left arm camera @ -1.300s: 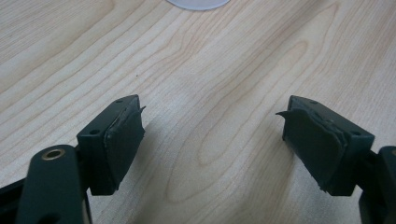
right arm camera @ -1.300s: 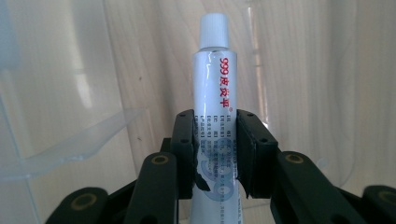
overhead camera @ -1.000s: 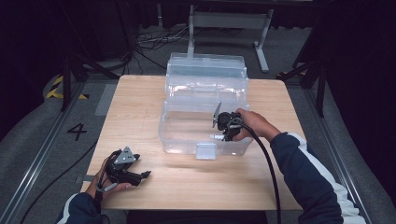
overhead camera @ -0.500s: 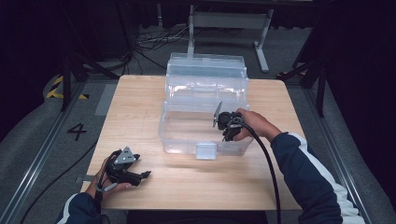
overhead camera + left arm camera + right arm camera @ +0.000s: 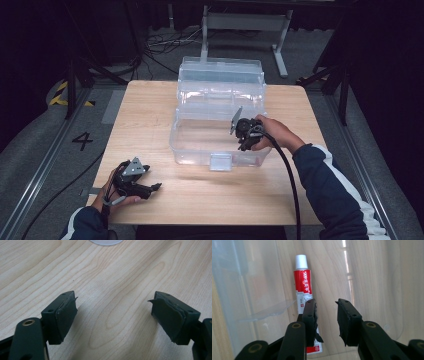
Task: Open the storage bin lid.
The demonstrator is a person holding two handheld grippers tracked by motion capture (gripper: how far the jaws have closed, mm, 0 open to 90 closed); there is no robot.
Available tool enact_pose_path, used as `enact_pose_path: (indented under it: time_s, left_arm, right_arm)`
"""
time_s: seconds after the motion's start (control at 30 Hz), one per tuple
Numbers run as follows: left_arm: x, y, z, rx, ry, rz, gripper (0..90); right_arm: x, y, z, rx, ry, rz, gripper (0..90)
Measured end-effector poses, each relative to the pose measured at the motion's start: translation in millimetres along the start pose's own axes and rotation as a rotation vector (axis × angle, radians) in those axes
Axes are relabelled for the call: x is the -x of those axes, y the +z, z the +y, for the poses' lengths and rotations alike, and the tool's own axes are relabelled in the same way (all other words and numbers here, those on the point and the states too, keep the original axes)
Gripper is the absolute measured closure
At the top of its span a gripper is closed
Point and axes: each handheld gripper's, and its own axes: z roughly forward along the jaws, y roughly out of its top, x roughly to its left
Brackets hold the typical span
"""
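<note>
A clear plastic box with its lid open stands at the middle of the wooden table. A person's right hand holds my right gripper over the box's front right part, pointing down into it. In the right gripper view a red and white tube with a white cap lies on the box floor, partly behind the left finger. My right gripper is open by a narrow gap with nothing in it. My left gripper rests at the table's front left, open wide over bare wood.
The box's front latch faces the person. A black cable trails from the right gripper across the table's front right. Metal frame legs and loose cables lie on the floor beyond the table's far edge.
</note>
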Motion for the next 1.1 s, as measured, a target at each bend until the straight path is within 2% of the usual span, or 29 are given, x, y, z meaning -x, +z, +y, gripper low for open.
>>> enact_pose_path:
  time_s: [0.37, 0.53, 0.83, 1.1]
  left_arm:
    - [0.0, 0.0, 0.0, 0.0, 0.001, 0.0, 20.5]
    - [0.0, 0.0, 0.0, 0.0, 0.0, 0.0, 20.5]
    - [0.1, 0.0, 0.0, -0.001, -0.001, -0.001, 20.5]
    - [0.0, 0.0, 0.2, 0.0, 0.002, 0.005, 20.5]
  right_arm:
    - [-1.8, -13.8, -12.8, 0.095, 0.048, -0.032, 68.3]
    - [-4.9, -17.3, -17.9, 0.128, 0.041, -0.043, 67.6]
    - [-7.0, -26.5, -29.1, 0.207, 0.079, -0.07, 66.0]
    - [-14.7, -39.5, -36.3, 0.295, 0.071, -0.1, 64.4]
